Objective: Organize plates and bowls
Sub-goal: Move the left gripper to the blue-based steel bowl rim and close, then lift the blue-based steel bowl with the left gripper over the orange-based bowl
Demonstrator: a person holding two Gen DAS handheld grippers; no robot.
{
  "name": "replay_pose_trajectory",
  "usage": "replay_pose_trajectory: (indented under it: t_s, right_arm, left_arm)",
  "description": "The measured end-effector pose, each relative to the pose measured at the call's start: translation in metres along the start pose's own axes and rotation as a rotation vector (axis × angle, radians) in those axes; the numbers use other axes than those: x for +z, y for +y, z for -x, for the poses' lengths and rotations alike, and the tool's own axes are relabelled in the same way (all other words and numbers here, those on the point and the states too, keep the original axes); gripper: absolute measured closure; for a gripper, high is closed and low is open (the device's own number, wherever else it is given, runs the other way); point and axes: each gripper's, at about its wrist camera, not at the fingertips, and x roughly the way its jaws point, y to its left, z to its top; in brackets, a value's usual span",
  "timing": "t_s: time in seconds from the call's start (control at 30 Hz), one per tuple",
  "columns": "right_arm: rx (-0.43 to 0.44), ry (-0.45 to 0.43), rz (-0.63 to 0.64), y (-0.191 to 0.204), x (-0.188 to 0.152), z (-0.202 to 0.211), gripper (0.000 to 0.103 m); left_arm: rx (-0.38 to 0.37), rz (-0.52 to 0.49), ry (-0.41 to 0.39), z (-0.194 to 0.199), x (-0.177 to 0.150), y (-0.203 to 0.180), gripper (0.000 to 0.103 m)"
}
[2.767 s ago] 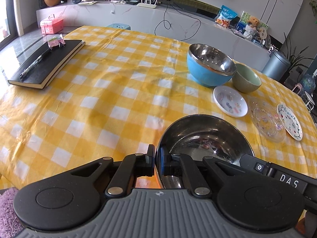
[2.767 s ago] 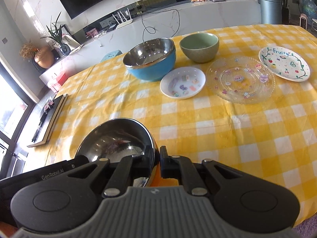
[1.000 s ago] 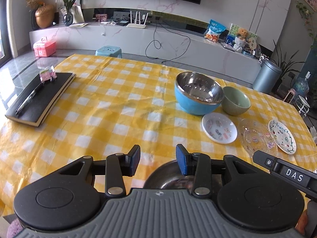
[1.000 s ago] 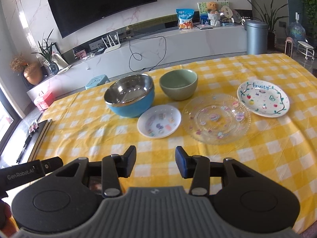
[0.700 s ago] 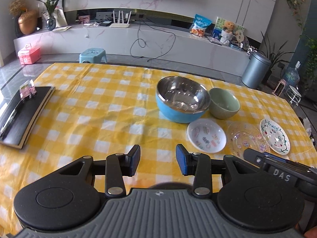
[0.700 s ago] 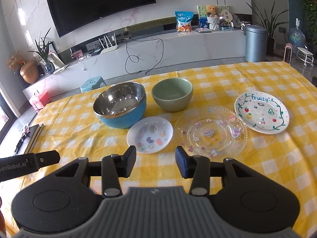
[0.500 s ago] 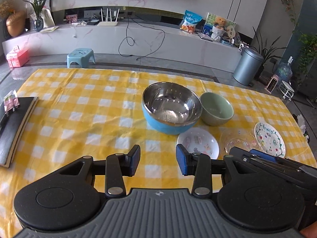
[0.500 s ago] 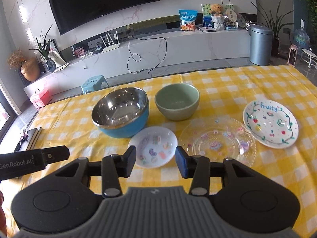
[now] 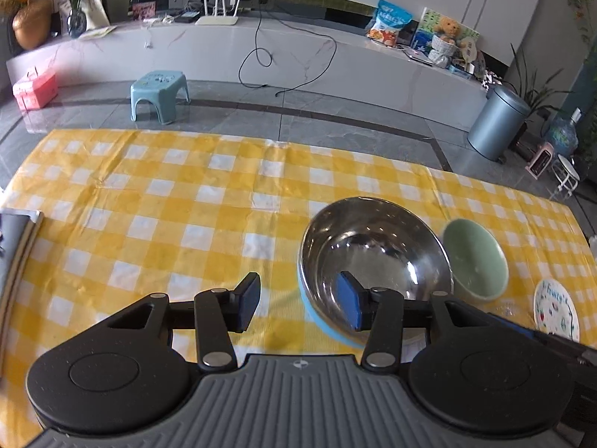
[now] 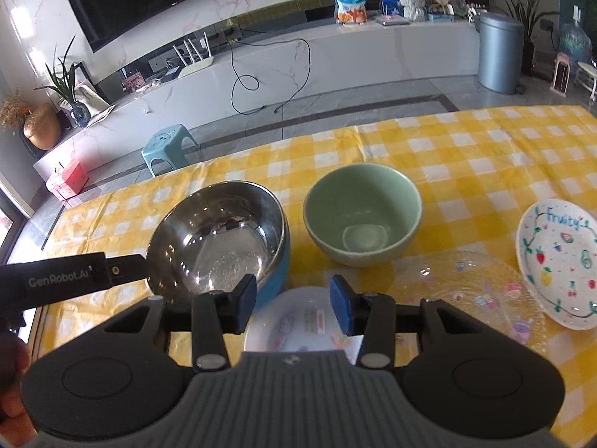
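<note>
A blue bowl with a steel inside (image 9: pixel 373 250) (image 10: pixel 220 246) stands on the yellow checked tablecloth (image 9: pixel 168 205). A green bowl (image 9: pixel 475 263) (image 10: pixel 362 216) stands just right of it. My left gripper (image 9: pixel 300 306) is open and empty, its right finger over the blue bowl's near rim. My right gripper (image 10: pixel 293 304) is open and empty above a small white plate (image 10: pixel 302 321). A clear glass plate (image 10: pixel 470 291) and a white "Fruity" plate (image 10: pixel 559 261) (image 9: pixel 556 308) lie to the right. The left gripper's body (image 10: pixel 71 280) reaches the blue bowl's left rim.
A black notebook's edge (image 9: pixel 16 257) lies at the table's left side. Beyond the far table edge are a blue stool (image 9: pixel 158 93), a grey bin (image 9: pixel 498 127) and a long white counter (image 9: pixel 261 56).
Both grippers let go of the plain steel bowl, rose and moved forward to the blue bowl and small plate. The steel bowl is out of view now.
</note>
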Motion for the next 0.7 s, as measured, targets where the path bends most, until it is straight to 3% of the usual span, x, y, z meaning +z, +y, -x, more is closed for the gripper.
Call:
replay_pose_trajectory:
  t_s: [0.17,0.27,0.57,0.63,0.7]
  right_arm:
    - [0.010,0.016,-0.028,0.004,0.011,-0.019,0.060]
    - [0.012,0.019,-0.033,0.005,0.014,-0.028,0.067]
    - [0.015,0.035,-0.055,0.007,0.017,-0.042,0.081]
    - [0.021,0.038,-0.055,0.009,0.018,-0.045,0.088]
    - [0.014,0.035,-0.052,0.010,0.018,-0.045,0.089]
  left_arm:
    - [0.003,0.003,0.011,-0.023,0.005,0.001,0.049]
    - [-0.002,0.000,0.025,-0.031,0.005,-0.001,0.051]
    - [0.007,-0.026,0.055,-0.046,0.001,-0.005,0.080]
    - [-0.004,-0.035,0.057,-0.046,0.001,-0.007,0.090]
    - [0.003,-0.049,0.053,-0.044,0.001,-0.011,0.092]
